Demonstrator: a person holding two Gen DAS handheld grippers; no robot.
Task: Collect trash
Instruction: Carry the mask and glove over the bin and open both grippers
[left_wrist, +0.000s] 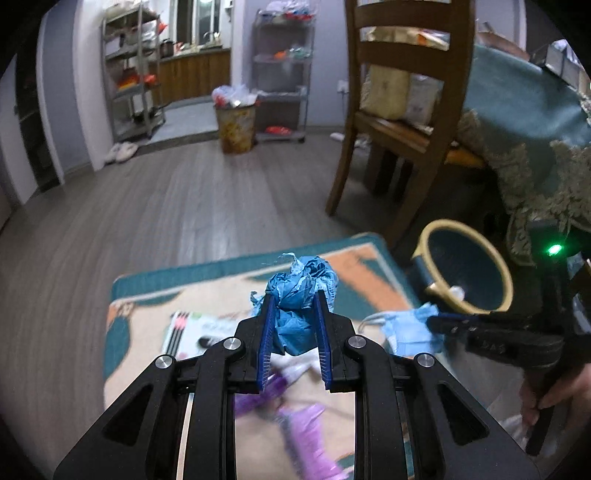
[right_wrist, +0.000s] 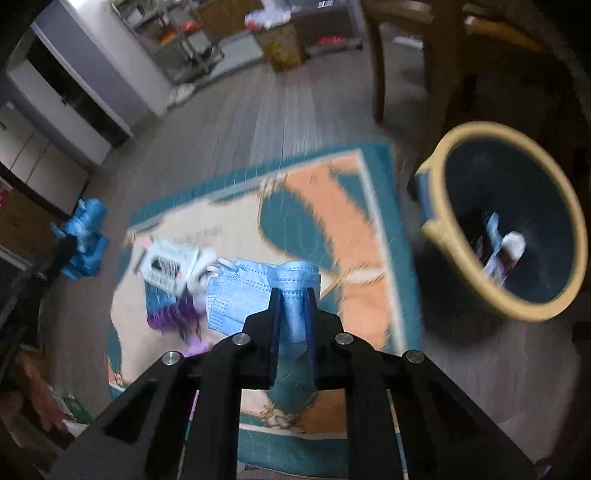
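Observation:
My left gripper (left_wrist: 294, 301) is shut on a crumpled blue paper wad (left_wrist: 301, 291) and holds it above the rug. The wad also shows at the left of the right wrist view (right_wrist: 84, 236). My right gripper (right_wrist: 293, 295) is shut on a light blue face mask (right_wrist: 258, 291), lifted off the rug; the mask also shows in the left wrist view (left_wrist: 412, 330). A dark bin with a yellow rim (right_wrist: 461, 266) stands to the right with some trash inside; it also shows in the left wrist view (left_wrist: 421, 251). Purple trash (right_wrist: 173, 314) and a white printed packet (right_wrist: 170, 264) lie on the rug.
A teal, orange and cream rug (right_wrist: 332, 206) lies on the grey wood floor. A wooden chair (left_wrist: 402, 110) and a table with a green cloth (left_wrist: 524, 122) stand behind the bin. A full waste basket (left_wrist: 236, 122) and metal shelves (left_wrist: 284, 74) stand by the far wall.

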